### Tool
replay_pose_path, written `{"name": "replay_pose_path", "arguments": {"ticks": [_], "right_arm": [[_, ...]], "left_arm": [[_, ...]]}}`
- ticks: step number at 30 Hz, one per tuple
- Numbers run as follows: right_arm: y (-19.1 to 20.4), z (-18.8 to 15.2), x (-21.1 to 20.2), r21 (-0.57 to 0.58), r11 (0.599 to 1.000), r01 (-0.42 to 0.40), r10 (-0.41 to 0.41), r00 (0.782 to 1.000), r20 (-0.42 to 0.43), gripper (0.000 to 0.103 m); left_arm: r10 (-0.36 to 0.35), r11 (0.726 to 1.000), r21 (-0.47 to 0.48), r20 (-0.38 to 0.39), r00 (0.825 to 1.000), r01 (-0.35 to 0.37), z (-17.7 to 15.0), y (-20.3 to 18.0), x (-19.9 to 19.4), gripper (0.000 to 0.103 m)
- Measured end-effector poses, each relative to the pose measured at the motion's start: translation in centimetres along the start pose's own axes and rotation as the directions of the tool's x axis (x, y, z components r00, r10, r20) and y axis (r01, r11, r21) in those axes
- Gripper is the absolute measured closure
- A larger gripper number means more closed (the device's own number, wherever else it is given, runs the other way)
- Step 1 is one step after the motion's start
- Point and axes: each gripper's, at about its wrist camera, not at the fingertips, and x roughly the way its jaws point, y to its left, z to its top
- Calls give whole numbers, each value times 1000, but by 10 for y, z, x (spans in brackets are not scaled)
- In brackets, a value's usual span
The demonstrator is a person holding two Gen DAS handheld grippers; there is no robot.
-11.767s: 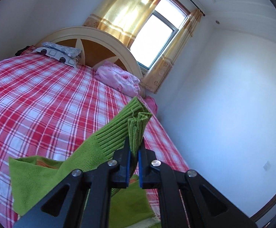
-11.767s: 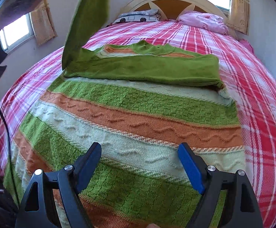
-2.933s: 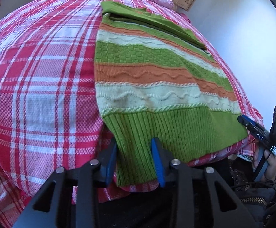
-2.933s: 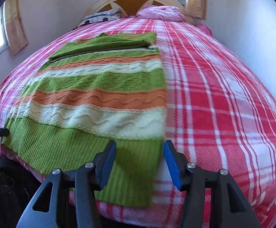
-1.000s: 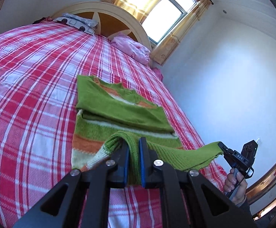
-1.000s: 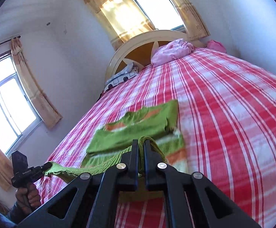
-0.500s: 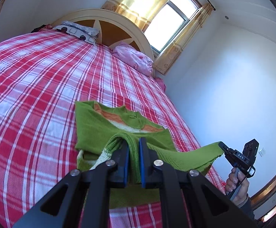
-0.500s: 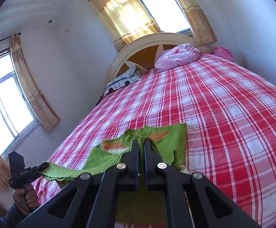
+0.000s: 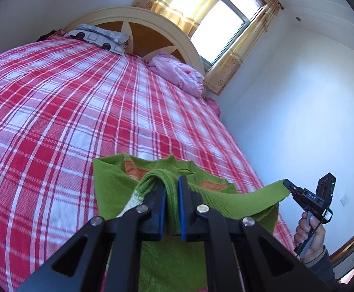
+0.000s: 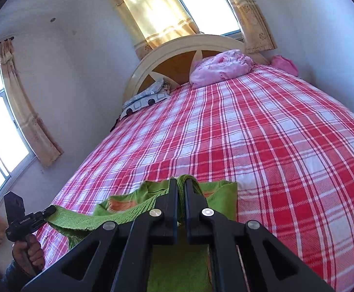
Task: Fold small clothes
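Left wrist view: set low at the foot end of the bed (image 9: 55, 112), just behind the left gripper (image 9: 171, 189), facing up its length toward the headboard (image 9: 152, 34), angled across to the bed's right edge. Right wrist view: same low foot-end seat behind the right gripper (image 10: 181, 189), facing the headboard (image 10: 177, 56), angled to the bed's left edge. Shared: headboard, plaid bedcover, green sweater (image 9: 113, 182) close below both lenses, each gripper seen from the other.
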Motion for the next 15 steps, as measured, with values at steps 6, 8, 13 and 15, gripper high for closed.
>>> {"name": "replay_pose_path", "arguments": {"ticks": [6, 8, 13, 15], "right_arm": [[-14, 2, 47, 12, 1000, 24, -23, 998, -62, 99], [-20, 1, 62, 20, 999, 36, -34, 996, -87, 99], [-37, 2, 104, 26, 996, 83, -79, 987, -139, 99], [-42, 4, 119, 22, 995, 102, -97, 984, -151, 99]], "left_arm": [[47, 998, -29, -59, 997, -49, 7, 24, 45, 94], [65, 997, -27, -81, 995, -67, 9, 30, 60, 94], [102, 993, -40, -112, 988, -107, 10, 42, 84, 94], [121, 991, -36, -120, 985, -126, 12, 44, 95, 94]]}}
